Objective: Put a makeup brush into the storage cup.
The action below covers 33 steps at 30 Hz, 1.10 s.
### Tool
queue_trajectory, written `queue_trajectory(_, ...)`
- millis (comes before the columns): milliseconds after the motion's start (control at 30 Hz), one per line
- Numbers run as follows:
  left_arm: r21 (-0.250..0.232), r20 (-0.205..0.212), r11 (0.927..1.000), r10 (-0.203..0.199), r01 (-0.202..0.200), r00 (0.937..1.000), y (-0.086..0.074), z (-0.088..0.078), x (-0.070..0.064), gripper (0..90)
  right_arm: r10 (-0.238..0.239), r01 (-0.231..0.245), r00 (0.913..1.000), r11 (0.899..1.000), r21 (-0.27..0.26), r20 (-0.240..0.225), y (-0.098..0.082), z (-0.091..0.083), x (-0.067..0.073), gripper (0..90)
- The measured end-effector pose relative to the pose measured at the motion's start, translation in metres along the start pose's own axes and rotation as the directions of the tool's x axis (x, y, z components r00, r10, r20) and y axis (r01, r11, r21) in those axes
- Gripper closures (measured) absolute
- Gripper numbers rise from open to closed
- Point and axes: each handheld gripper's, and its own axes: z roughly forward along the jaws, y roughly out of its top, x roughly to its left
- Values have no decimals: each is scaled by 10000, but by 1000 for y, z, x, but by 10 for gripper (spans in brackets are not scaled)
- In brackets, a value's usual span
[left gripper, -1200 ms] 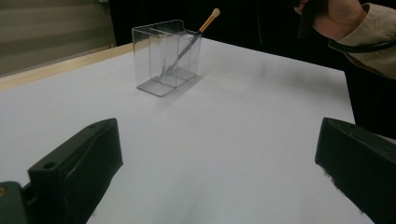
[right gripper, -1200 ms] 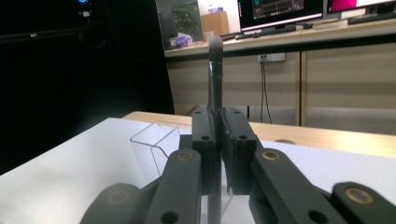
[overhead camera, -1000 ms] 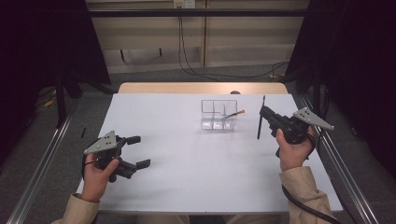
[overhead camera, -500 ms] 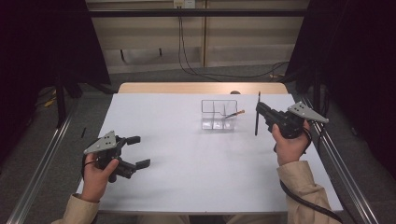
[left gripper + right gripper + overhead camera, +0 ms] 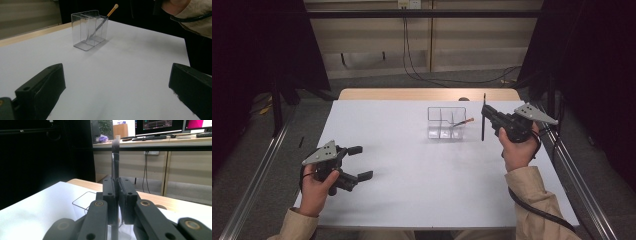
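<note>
Right gripper [image 5: 490, 113] holding slim dark makeup brush [image 5: 483, 118] upright, jaws clenching its handle, soft bristle tip [image 5: 115, 144] pointing up. Brush hanging just right of clear three-compartment organizer [image 5: 446, 123] on white table [image 5: 422, 180]; orange-tipped brush [image 5: 462, 122] leaning inside. Since earlier frame, right gripper drifting up and toward organizer. Left gripper [image 5: 360, 162] resting near table's left edge, jaws spread wide, gripping nothing.

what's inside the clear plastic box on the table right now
The clear box holds one brush with a light wooden handle, leaning in an end compartment. The other compartments look empty. Its lower tip is hard to make out through the plastic.
</note>
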Motion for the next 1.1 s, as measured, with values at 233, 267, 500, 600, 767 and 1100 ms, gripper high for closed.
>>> queue_trajectory(233,12,16,10000,-9,9,10000,-1,2,-1,5,-158,158,9999,9998,77,-34,1,7,2,846)
queue_trajectory(267,35,22,10000,13,-13,10000,-1,2,-1,5,-143,144,9999,9999,96,-51,1,9,2,846)
queue_trajectory(500,84,-7,10000,39,-39,10000,-1,1,-1,3,-183,185,9997,9998,110,-171,0,17,5,846)
queue_trajectory(600,29,-37,10000,12,-11,10000,-1,1,-1,2,-259,261,9995,9996,99,-205,0,21,7,846)
queue_trajectory(767,-49,-81,10000,30,-31,10000,-1,-1,-1,0,-214,213,9995,9998,-51,-252,2,26,10,846)
queue_trajectory(1100,-38,-79,10000,56,-56,10000,-1,-1,-1,0,-276,270,9993,9994,-219,-270,9,36,15,846)
